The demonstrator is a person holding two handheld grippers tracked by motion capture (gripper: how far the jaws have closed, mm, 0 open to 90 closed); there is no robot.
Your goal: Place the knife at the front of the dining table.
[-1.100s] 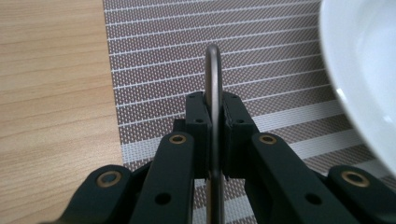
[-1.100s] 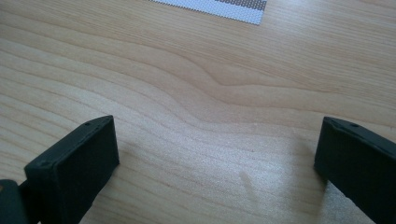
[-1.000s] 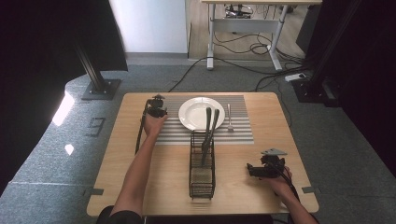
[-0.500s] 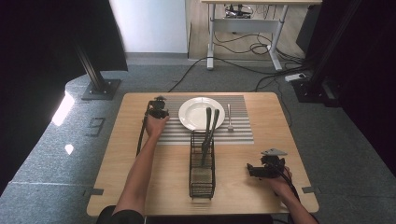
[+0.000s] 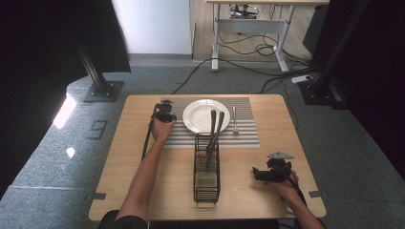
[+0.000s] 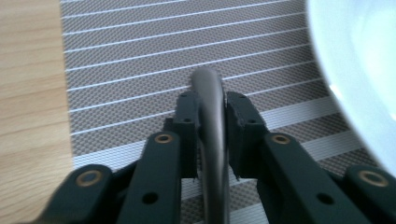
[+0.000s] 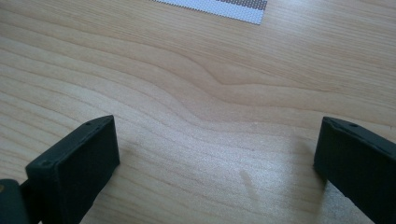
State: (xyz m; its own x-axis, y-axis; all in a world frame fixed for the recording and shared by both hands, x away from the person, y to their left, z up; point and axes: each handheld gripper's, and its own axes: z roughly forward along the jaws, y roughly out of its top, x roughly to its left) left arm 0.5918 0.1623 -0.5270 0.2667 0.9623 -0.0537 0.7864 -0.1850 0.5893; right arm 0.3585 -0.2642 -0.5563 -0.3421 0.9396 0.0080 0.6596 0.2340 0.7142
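My left gripper [image 5: 164,110] is at the left edge of the striped placemat [image 5: 243,136], just left of the white plate [image 5: 200,114]. In the left gripper view a smooth metal utensil handle [image 6: 212,140] lies lengthwise between the jaws [image 6: 210,100], low over the placemat [image 6: 140,60] with the plate's rim [image 6: 355,60] at right. The jaws have just been opening; the pads stand close beside the handle without pressing it. My right gripper [image 5: 255,174] rests near the table's front right, jaws wide open [image 7: 215,144] over bare wood with nothing between them.
A black wire rack [image 5: 207,171] stands in the middle of the table with two dark-handled utensils [image 5: 215,129] leaning out toward the plate. A fork [image 5: 234,119] lies on the placemat right of the plate. Cables trail from both grippers.
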